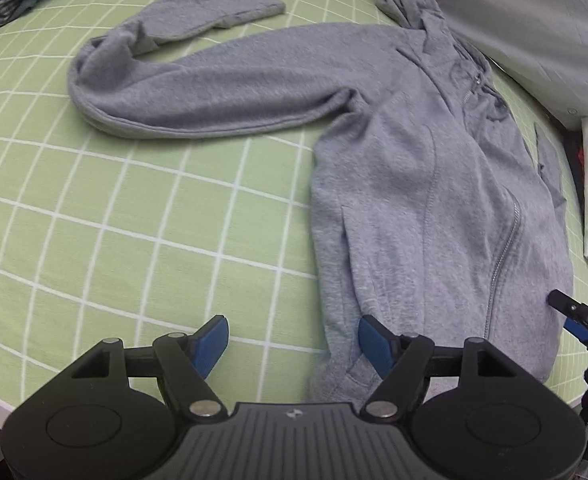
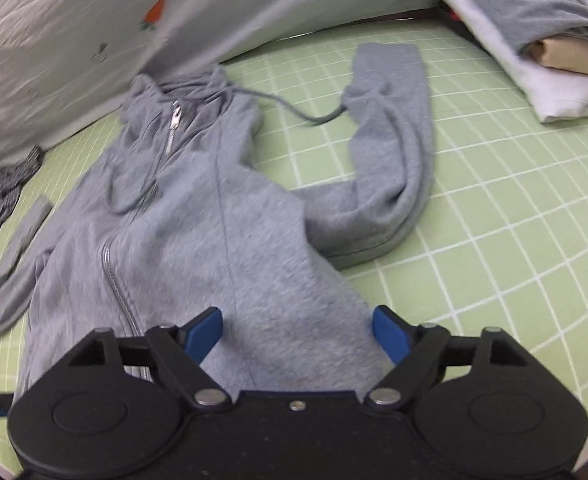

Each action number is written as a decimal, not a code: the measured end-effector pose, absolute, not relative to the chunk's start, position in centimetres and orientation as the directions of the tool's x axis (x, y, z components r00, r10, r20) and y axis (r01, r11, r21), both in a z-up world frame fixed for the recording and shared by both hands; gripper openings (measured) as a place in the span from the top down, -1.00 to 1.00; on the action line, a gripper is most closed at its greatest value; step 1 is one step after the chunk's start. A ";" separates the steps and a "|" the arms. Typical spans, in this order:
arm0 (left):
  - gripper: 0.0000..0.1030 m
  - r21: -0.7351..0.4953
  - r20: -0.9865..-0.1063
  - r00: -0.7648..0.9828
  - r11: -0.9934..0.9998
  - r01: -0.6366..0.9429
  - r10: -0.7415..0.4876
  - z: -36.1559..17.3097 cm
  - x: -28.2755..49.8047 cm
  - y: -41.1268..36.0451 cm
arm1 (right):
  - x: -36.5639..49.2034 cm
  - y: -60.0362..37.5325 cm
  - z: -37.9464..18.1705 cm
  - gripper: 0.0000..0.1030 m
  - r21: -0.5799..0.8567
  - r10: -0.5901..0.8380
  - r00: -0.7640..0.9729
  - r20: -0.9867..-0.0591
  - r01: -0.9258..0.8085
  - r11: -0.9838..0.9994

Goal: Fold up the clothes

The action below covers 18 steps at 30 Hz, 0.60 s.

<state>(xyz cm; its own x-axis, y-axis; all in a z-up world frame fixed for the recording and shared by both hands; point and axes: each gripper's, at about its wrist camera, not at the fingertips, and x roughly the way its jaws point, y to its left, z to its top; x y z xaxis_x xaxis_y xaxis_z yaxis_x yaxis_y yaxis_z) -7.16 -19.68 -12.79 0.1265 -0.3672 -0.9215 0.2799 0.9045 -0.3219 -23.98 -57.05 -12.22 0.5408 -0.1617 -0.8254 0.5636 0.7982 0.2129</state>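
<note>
The grey hoodie (image 1: pixel 433 184) is spread unfolded on the bed (image 1: pixel 134 200), hem beneath both grippers; no fold is made yet. The left gripper (image 1: pixel 294 344) and right gripper (image 2: pixel 295 334) are held wide open, empty.

Bedsheet (image 1: pixel 114 208) left of hoodie (image 1: pixel 413 184) open; folded stack (image 2: pixel 533 60) blocks far right.
</note>
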 end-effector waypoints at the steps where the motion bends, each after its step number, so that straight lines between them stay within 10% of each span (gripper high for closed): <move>1: -0.41 -0.326 -0.920 0.124 0.902 0.283 -0.372 -12.9 -7.2 -19.8 | -23.9 -57.0 -12.3 -0.63 0.206 -0.161 0.545 -0.823 0.550 0.809; 18: -0.39 -0.462 -0.866 0.074 0.848 0.259 -0.495 -13.1 -8.7 -20.0 | -24.5 -57.0 -13.4 -0.60 0.207 -0.092 0.554 -0.828 0.454 0.867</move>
